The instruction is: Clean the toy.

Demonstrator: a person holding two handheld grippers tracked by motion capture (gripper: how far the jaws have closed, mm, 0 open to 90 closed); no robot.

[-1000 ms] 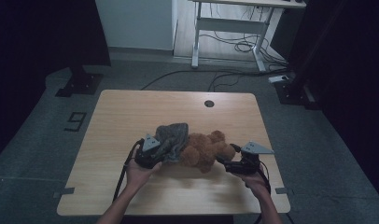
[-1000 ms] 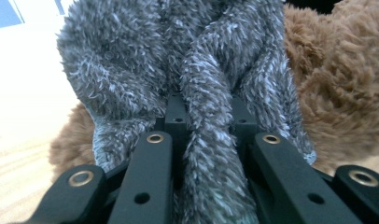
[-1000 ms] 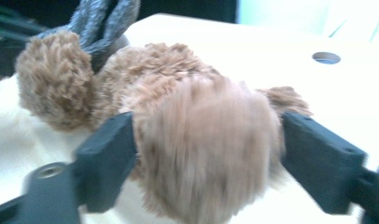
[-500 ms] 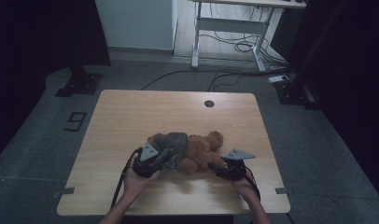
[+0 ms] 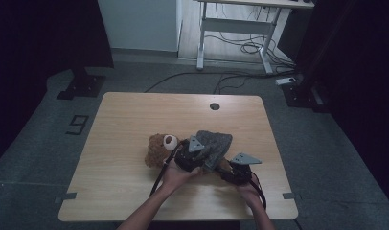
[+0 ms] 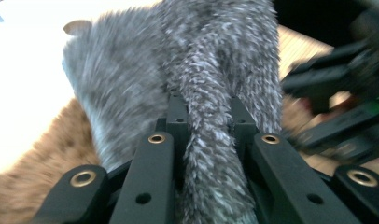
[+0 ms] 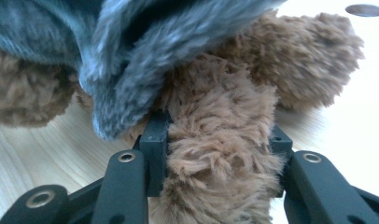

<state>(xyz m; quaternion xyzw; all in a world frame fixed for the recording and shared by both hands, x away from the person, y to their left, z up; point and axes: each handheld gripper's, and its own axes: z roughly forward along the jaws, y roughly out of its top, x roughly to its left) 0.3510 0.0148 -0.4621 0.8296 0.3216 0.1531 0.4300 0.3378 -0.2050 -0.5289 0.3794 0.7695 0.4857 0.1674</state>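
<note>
Gripping a fold of the grey fleece garment (image 6: 211, 93), the left tool (image 5: 196, 154) has its jaws clamped tight on the fabric, which bunches up between them in the left gripper view. Just to its right in the high view, the right tool (image 5: 233, 170) has a brown plush limb of the teddy bear (image 5: 158, 148) between its jaws; they have just been closing and now press into the fur on both sides, as the right gripper view shows. Both hands come in from the near edge of the tabletop (image 5: 135, 115), close together, with a black cable looping down beside the left forearm.

The bear lies on its side near the middle of the tabletop, its head toward the left with the pale muzzle turned up. The garment covers its body and drapes over toward the right, hiding most of the torso and overhanging the held limb.

Farther back, a round dark grommet hole (image 5: 214, 106) sits near the far edge of the tabletop. Beyond that, on the floor, cables (image 5: 240, 48) trail under a white desk frame (image 5: 231, 28), and a taped mark (image 5: 77, 123) lies left of the table.
</note>
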